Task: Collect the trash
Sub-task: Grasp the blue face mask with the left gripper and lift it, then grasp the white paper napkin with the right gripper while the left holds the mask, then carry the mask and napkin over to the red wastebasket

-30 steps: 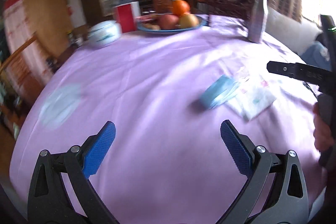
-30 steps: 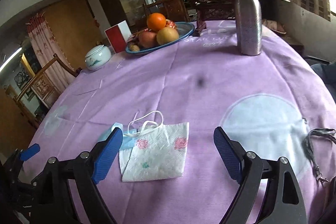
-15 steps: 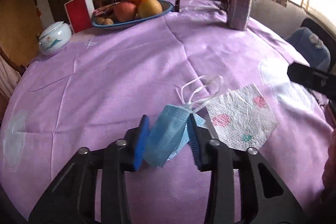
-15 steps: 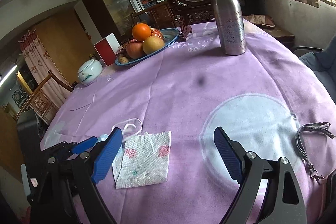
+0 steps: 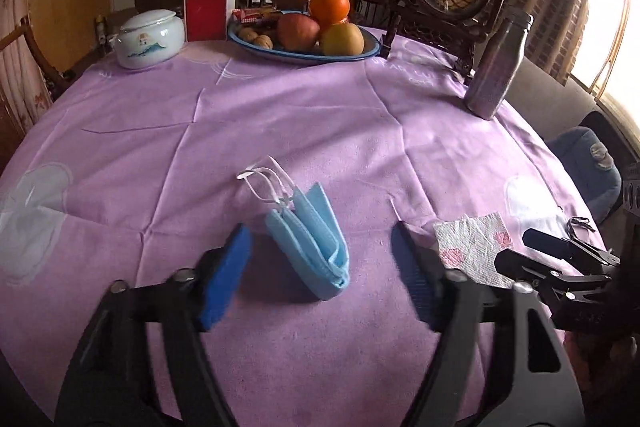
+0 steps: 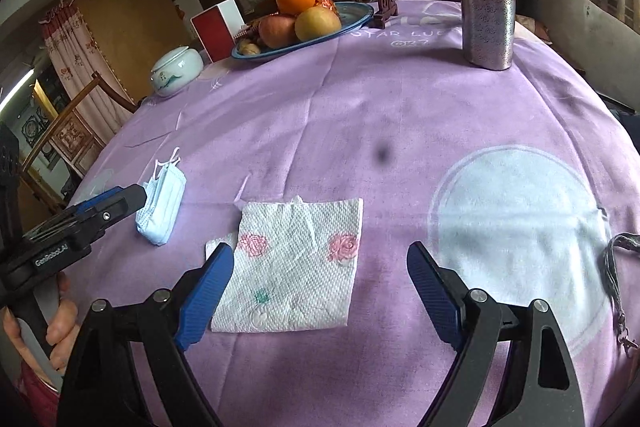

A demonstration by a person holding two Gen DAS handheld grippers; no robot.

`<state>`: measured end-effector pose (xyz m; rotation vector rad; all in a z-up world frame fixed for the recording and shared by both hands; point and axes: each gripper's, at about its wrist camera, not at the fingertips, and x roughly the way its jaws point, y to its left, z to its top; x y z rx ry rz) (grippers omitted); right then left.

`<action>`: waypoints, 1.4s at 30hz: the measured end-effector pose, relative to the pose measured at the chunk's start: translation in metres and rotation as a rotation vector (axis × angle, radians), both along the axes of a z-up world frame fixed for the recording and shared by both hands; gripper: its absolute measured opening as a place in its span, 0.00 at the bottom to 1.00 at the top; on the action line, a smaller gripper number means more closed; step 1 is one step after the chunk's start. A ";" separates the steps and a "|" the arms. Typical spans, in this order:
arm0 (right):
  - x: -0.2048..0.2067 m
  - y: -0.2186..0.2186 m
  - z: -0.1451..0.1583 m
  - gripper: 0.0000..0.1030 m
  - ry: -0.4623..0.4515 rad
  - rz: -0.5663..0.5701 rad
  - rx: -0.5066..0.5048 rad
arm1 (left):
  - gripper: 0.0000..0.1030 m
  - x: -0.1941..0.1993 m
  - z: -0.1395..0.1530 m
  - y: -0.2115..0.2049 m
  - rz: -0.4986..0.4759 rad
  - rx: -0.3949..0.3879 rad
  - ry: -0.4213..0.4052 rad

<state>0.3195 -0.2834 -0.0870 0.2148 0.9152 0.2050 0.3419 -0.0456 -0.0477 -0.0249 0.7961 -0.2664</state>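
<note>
A purple cloth [image 5: 304,115] is covering the round worktop. My left gripper [image 5: 320,267] is spreading its jaws wide again around the folded blue face mask [image 5: 312,231], which is lying loose between them. My right gripper [image 6: 316,291] is hovering wide over the paper napkin [image 6: 296,263]. Both look light and limp; I'd pinch each across a folded edge.

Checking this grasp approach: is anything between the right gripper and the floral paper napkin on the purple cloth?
Nothing visible. The right gripper is open over the paper napkin, which lies flat and uncovered. The blue face mask lies apart, to its left.
</note>
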 end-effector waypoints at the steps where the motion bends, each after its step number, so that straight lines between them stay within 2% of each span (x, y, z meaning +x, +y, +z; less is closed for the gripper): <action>1: 0.002 0.004 -0.002 0.75 0.012 0.012 -0.004 | 0.84 0.001 0.000 0.000 0.015 0.013 -0.008; 2: 0.003 0.007 -0.005 0.67 0.023 0.023 -0.011 | 0.84 0.002 -0.001 0.000 0.019 0.021 -0.006; 4: 0.005 0.016 -0.010 0.59 0.036 0.043 -0.059 | 0.84 0.007 -0.009 -0.002 0.013 0.021 0.035; 6: 0.004 0.020 -0.008 0.28 0.024 0.058 -0.081 | 0.84 0.015 -0.018 -0.007 0.012 0.042 0.074; 7: 0.003 0.019 -0.007 0.01 0.022 0.054 -0.070 | 0.84 0.018 -0.023 -0.008 0.015 0.055 0.087; 10: -0.007 0.000 0.012 0.02 -0.065 -0.003 -0.009 | 0.82 0.025 -0.032 -0.010 0.025 0.070 0.120; 11: -0.011 -0.007 0.019 0.02 -0.098 -0.025 0.010 | 0.76 0.026 -0.033 -0.009 0.024 0.068 0.124; 12: -0.014 -0.014 0.025 0.02 -0.128 -0.045 0.032 | 0.65 0.026 -0.034 -0.009 0.020 0.065 0.129; 14: -0.020 -0.024 0.034 0.02 -0.163 -0.061 0.076 | 0.50 0.028 -0.036 -0.009 0.015 0.066 0.141; 15: -0.021 -0.026 0.035 0.02 -0.162 -0.062 0.086 | 0.35 0.027 -0.035 -0.008 0.022 0.075 0.131; 16: -0.021 -0.028 0.034 0.02 -0.155 -0.063 0.096 | 0.28 0.027 -0.034 -0.007 0.010 0.054 0.135; 17: -0.021 -0.029 0.034 0.02 -0.151 -0.062 0.103 | 0.26 0.027 -0.032 -0.005 0.005 0.034 0.138; 23: -0.021 -0.026 0.034 0.02 -0.168 -0.054 0.113 | 0.24 0.007 -0.004 0.016 0.039 -0.054 0.019; 28: -0.028 -0.023 0.044 0.02 -0.245 -0.053 0.091 | 0.24 -0.018 0.009 0.034 0.071 -0.080 -0.056; 34: -0.034 -0.020 0.051 0.02 -0.278 -0.023 0.102 | 0.24 -0.085 0.010 0.069 0.113 -0.038 -0.076; 42: -0.050 -0.018 0.056 0.02 -0.322 -0.008 0.092 | 0.24 -0.188 0.016 0.154 0.292 -0.025 -0.072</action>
